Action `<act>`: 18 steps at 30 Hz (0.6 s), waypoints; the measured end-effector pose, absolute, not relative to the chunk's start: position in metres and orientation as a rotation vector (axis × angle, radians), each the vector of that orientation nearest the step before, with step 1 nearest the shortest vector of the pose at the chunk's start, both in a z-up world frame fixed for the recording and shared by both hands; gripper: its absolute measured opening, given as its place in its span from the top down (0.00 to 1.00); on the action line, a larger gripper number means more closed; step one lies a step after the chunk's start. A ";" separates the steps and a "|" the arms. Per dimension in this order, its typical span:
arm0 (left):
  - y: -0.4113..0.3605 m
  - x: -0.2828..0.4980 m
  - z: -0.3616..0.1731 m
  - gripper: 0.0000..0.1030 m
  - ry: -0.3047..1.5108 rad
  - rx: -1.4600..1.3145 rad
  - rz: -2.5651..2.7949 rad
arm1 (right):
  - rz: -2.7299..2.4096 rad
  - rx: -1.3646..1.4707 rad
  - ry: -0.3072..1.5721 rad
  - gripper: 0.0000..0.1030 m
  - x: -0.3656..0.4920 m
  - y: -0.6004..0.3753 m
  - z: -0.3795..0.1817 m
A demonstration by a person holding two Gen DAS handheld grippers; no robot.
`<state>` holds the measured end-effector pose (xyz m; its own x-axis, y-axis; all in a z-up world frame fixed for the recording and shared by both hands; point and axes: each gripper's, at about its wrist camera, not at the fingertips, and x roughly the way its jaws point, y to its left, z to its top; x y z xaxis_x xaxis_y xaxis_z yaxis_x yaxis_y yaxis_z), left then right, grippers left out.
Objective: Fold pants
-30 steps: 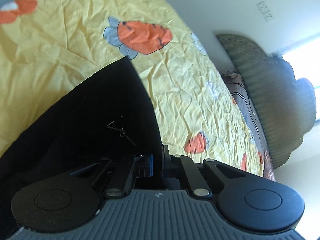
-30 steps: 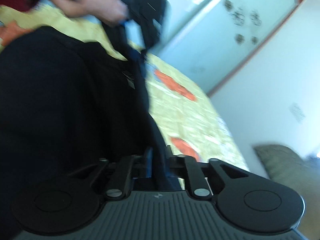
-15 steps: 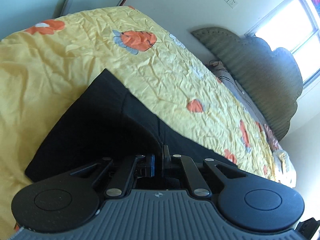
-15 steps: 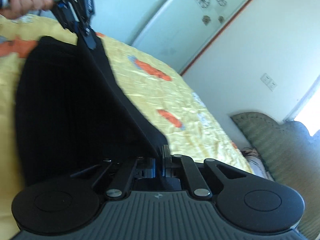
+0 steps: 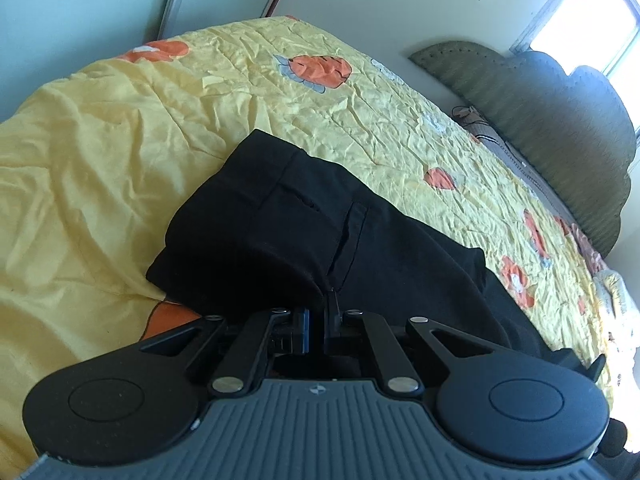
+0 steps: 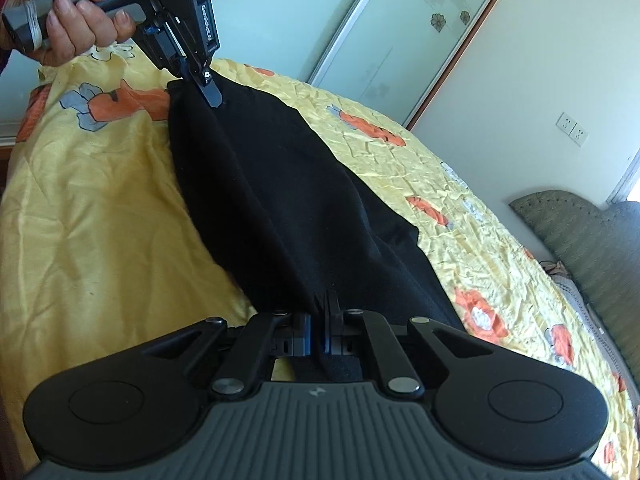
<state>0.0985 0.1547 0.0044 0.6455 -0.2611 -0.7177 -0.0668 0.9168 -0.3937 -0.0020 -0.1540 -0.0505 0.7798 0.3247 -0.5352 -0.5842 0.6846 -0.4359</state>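
Yellow bedding printed with orange figures covers the bed (image 5: 120, 128), and the black pants (image 6: 288, 200) lie on it, stretched taut between the two tools. Jaws of the left gripper (image 6: 208, 88) are clamped on the far end of the cloth; jaws of the right gripper (image 6: 325, 320) are pinched shut on the near end. The long axis runs straight from one grip to the other, so a fold likely means bringing these ends together.
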 end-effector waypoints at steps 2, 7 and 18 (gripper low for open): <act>0.149 0.102 -0.003 0.93 0.892 -0.368 -0.096 | 0.528 -0.615 0.471 0.94 0.000 -0.154 -0.059; 0.153 0.100 0.001 0.67 0.903 -0.372 -0.050 | 0.495 -0.614 0.470 0.87 -0.008 -0.154 -0.061; 0.095 0.080 0.058 0.58 0.760 -0.131 -0.006 | 0.344 0.033 0.666 0.56 -0.018 -0.302 -0.050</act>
<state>0.0799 0.0953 0.0584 0.7255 -0.0528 -0.6862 -0.0416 0.9919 -0.1203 -0.0184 -0.3016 -0.0498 0.7321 0.3231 -0.5998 -0.3023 0.9430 0.1390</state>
